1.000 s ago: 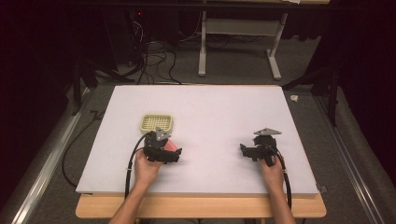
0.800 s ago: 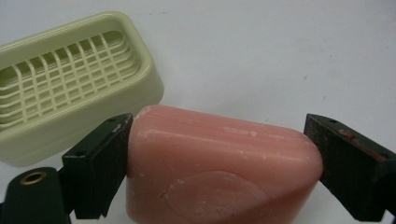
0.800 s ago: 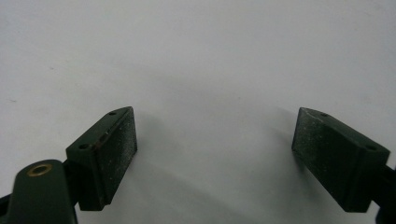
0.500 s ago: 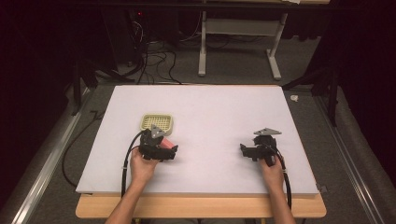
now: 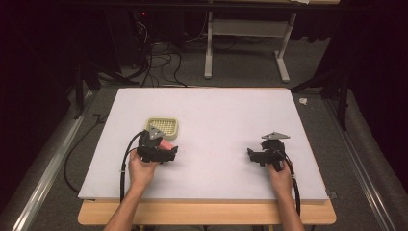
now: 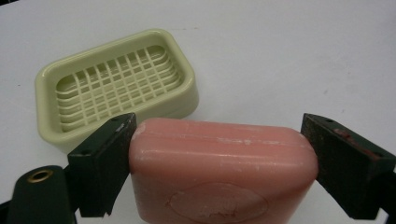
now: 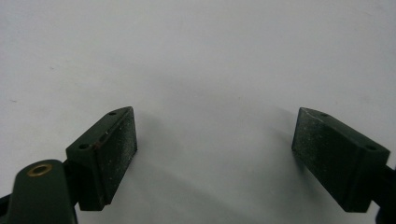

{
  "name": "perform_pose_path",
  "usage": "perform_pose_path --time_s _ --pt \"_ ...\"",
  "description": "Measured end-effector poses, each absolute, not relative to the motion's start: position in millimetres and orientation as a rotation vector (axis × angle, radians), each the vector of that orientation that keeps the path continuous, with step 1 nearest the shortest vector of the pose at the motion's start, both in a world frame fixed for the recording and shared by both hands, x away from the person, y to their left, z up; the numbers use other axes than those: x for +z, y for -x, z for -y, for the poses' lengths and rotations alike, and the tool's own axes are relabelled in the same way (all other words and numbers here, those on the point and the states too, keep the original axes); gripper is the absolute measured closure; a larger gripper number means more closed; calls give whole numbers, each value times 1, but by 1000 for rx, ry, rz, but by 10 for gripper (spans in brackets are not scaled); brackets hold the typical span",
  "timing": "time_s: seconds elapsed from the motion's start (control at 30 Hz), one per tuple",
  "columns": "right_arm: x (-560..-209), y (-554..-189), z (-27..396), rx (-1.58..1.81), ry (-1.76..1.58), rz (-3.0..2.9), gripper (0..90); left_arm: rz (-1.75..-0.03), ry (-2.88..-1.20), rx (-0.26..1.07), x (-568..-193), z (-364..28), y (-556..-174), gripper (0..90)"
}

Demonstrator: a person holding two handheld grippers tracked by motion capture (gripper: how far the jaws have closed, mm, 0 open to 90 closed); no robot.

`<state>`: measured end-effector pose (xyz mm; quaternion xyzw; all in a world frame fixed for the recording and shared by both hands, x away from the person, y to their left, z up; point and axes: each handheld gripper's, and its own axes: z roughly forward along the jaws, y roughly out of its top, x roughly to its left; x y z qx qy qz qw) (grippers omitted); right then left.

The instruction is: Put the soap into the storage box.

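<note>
**Left jaws on the soap, right jaws wide and bare**

Both jaws of my left gripper (image 6: 219, 154) press the ends of the pink soap bar (image 6: 219, 172), clamping it lengthwise. The bar sits just in front of the pale green soap dish (image 6: 116, 86) on the white table (image 5: 221, 110). My right gripper (image 7: 215, 154) is spread wide over bare tabletop, well apart from the dish.
</note>
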<state>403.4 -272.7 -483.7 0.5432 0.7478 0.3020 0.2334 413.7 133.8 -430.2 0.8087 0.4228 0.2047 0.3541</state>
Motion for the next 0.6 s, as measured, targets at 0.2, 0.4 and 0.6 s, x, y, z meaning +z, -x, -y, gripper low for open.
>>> perform_pose_path --time_s 0.2,0.4,0.6 --pt "-484 -403 273 830 -1493 -2053 146 -1115 -2081 536 -426 -141 -418 139" --pt "-484 -403 273 830 -1494 -2053 146 -1147 -2067 531 -422 -147 -427 139" --pt "-484 -403 273 829 -1495 -2055 146 -1179 -2050 524 -417 -150 -438 139"
